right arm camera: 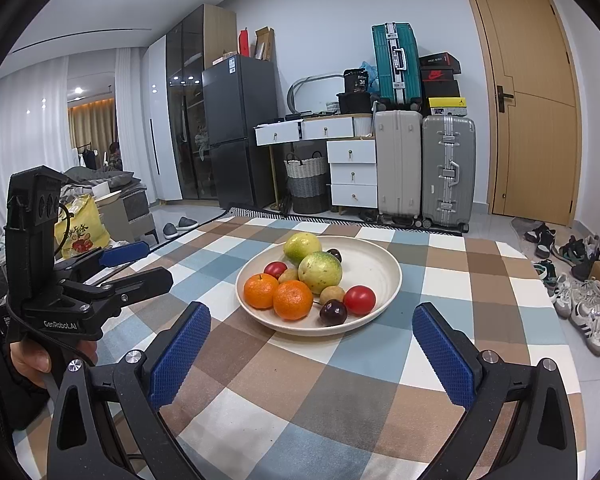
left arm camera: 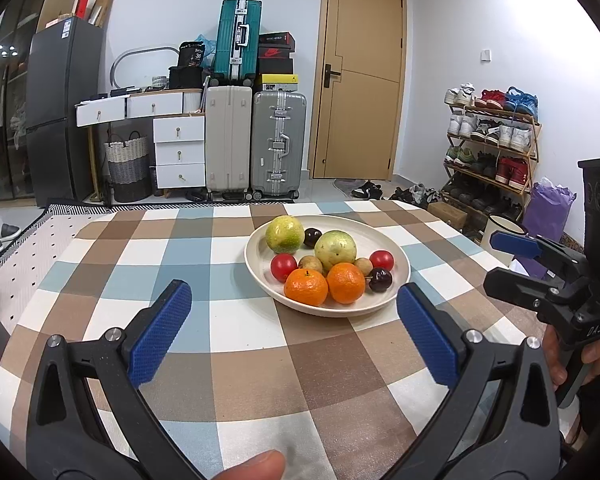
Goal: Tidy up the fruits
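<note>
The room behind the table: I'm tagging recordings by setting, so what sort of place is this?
Most likely a lived-in home, a combined dining and entry area. A shoe rack full of sneakers stands by the wooden door, stacked suitcases sit beside a fridge, and a plate of fruit rests on a checked tablecloth.

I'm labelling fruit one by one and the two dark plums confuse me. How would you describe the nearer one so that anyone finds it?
Start at the cream plate on the checked tablecloth. At its near rim, beside the red tomato, lies the plum. It is the only dark purple fruit at the front edge; the other plum sits far back behind the green fruits.
</note>
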